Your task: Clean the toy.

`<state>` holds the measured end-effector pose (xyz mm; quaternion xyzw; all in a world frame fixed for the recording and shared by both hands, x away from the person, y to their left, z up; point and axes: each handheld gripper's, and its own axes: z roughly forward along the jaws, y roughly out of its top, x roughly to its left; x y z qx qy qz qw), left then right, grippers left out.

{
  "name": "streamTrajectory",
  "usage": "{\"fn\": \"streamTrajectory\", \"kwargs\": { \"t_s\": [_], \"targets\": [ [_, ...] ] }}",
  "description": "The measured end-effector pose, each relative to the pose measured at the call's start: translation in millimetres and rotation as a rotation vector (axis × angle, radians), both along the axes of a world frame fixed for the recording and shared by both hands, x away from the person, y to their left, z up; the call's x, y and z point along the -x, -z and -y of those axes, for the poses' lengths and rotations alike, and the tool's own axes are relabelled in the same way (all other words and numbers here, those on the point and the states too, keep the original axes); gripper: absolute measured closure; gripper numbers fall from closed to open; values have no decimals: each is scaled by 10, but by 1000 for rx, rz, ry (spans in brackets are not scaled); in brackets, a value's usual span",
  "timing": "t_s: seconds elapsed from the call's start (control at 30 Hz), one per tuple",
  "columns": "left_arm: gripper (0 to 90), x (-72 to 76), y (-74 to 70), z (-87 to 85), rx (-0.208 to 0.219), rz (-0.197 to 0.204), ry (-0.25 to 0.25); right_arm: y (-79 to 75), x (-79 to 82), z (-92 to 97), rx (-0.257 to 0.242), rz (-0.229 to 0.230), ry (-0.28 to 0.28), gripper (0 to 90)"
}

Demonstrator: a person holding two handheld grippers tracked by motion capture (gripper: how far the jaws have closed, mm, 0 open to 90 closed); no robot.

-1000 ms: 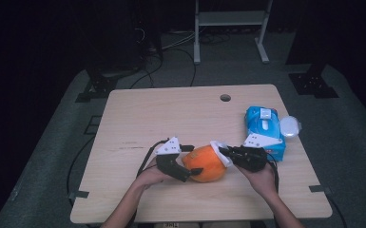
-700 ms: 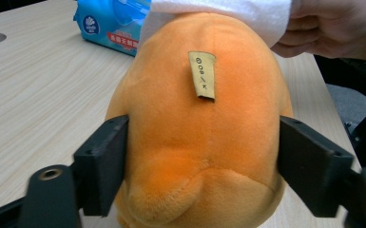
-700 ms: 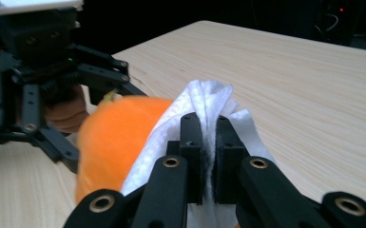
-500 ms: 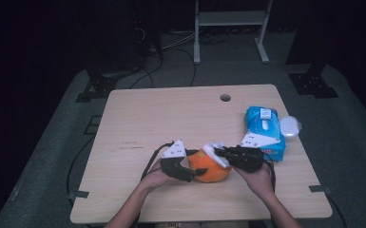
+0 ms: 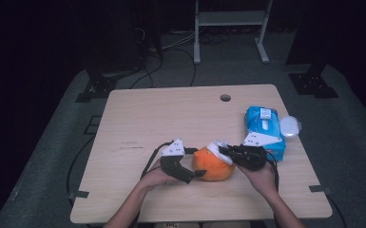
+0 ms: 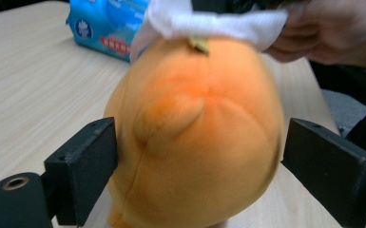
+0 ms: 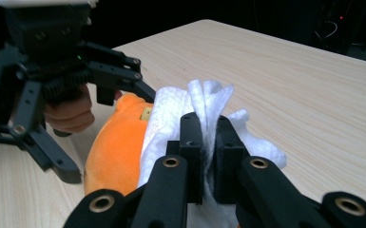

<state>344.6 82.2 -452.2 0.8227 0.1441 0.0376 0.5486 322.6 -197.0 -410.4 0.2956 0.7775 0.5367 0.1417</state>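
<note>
An orange plush toy (image 5: 214, 167) lies on the wooden table (image 5: 171, 118) near its front edge. My left gripper (image 5: 196, 163) reaches in from the left with the toy (image 6: 195, 142) between its jaws. These have just been opening and now stand wide, close beside the toy's flanks without squeezing it. My right gripper (image 5: 222, 152) comes in from the right, shut on a folded white wipe (image 7: 204, 102). The wipe (image 6: 209, 21) rests on top of the toy (image 7: 114, 152), by a small yellow-green stalk.
A blue pack of wipes (image 5: 261, 126) lies at the right side of the table, with a white oval lid (image 5: 290, 127) beside it near the edge. A round cable hole (image 5: 225, 98) sits at the back. Bare wood spreads to the left and rear.
Half a second ago the left jaws were pinched in on the toy; now they have spread wide again. The right gripper and wipe have stayed on top of the toy.
</note>
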Motion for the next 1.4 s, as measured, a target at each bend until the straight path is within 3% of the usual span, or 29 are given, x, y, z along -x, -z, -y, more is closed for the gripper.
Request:
{"fn": "streamTrajectory", "kwargs": {
  "t_s": [0.17, 0.27, 0.37, 0.6, 0.67, 0.8, 0.93, 1.1, 1.17, 1.23, 1.4],
  "targets": [
    [69, 13, 71, 88, -25, 1, -12, -3, 23, -50, 0, 10, -12, 839],
    [216, 30, 15, 70, -27, 23, -29, -28, 39, -53, -2, 17, -7, 839],
    [289, 58, -71, 70, -25, 36, -33, -61, 43, -37, -32, 21, -1, 839],
    [315, 111, -368, -9, 61, 86, -50, -136, 43, 59, -99, 26, 11, 840],
    [315, 157, -517, -61, 95, 108, -53, -156, 40, 79, -160, 6, -1, 840],
    [314, 193, -622, -112, 107, 130, -50, -122, 39, 39, -160, -10, -15, 840],
    [314, 165, -583, -137, 91, 111, -51, -35, 3, -20, -134, -48, -23, 840],
    [313, 110, -427, -112, 11, 74, -61, 60, -42, -33, -107, -86, -11, 840],
    [313, 94, -359, -79, -21, 68, -65, 57, -46, -21, -104, -85, -10, 840],
    [312, 82, -326, -58, -2, 55, -66, 11, -35, -6, -114, -71, -13, 840],
    [302, 100, -299, 0, 1, 63, -76, -134, 49, -11, -142, -23, -29, 840]
  ]
}}
